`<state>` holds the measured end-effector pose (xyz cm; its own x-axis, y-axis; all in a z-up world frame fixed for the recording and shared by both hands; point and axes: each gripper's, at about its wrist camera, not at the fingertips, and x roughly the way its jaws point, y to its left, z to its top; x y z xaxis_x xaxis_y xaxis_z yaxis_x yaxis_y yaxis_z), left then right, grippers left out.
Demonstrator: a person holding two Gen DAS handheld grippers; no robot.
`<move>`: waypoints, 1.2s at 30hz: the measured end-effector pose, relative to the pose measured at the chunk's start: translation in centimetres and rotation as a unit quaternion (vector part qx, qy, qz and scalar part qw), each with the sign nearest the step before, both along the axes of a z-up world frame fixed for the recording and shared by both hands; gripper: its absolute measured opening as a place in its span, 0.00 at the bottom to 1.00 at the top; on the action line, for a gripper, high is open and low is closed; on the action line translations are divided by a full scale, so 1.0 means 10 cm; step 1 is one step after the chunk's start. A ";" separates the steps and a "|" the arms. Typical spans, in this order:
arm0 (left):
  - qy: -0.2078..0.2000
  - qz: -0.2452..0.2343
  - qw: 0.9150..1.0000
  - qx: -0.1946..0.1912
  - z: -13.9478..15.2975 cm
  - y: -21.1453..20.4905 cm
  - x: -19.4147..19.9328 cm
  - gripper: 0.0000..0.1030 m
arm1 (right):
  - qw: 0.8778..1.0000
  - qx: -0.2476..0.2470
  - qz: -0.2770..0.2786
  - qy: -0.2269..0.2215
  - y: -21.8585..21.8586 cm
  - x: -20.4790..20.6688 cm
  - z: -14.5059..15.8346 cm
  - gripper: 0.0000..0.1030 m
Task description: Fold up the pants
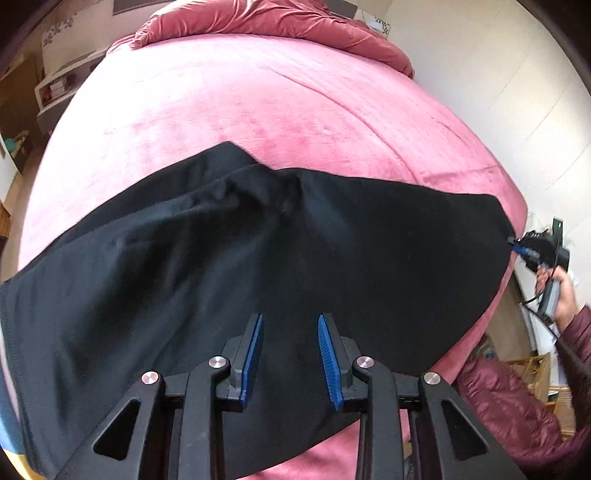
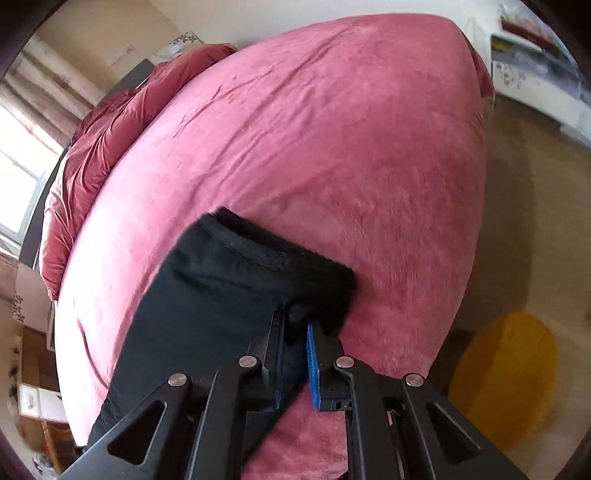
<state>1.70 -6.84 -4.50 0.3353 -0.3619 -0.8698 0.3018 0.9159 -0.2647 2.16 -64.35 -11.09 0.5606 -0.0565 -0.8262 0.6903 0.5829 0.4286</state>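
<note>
Though pinched at one end only, not folded yet: looks like the very start of the job.

One big pink bed (image 1: 295,110), filling most of both views. One bunched-up pink blanket (image 1: 295,18) at 12 o'clock in the left view. One pair of black pants (image 1: 258,258), spread out on the near side of the bed, from 9 o'clock across to 3 o'clock in the left view, with a bumpy wrinkle near the middle. One round yellow thing (image 2: 506,376) on the floor, at 4 o'clock in the right view; too blurry to name.

Two grippers. Left gripper (image 1: 291,319): fingers wide apart, holding nothing, over the middle of the pants at 6 o'clock. Touching the cloth or not: cannot tell. Right gripper (image 2: 295,325): squeezed tight on a thick stitched end of the pants, at 6 o'clock in the right view and at 3 o'clock in the left view.

Next, most likely: move the left gripper to the far end at 9 o'clock, pinch there, then lift both ends together and lay one half over the other. Needs a firm pinch and a gentle pull to smooth out the wrinkle first.
</note>
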 end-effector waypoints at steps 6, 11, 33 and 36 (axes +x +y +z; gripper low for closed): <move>-0.004 -0.045 0.999 0.015 -0.08 -0.38 -0.01 0.30 | 1.000 0.012 -0.002 -0.016 0.06 -0.17 0.11 0.18; 0.001 -0.031 0.999 0.021 -0.19 -0.51 0.02 0.31 | 0.998 0.048 0.016 -0.037 0.17 -0.34 -0.01 0.44; -0.030 -0.021 0.998 0.060 -0.42 -1.08 -0.19 0.42 | 0.978 0.163 -0.027 -0.128 0.08 -0.40 -0.45 0.52; -0.030 -0.020 0.998 0.058 -0.41 -1.08 -0.21 0.42 | 0.976 0.170 -0.020 -0.131 0.19 -0.50 -0.48 0.52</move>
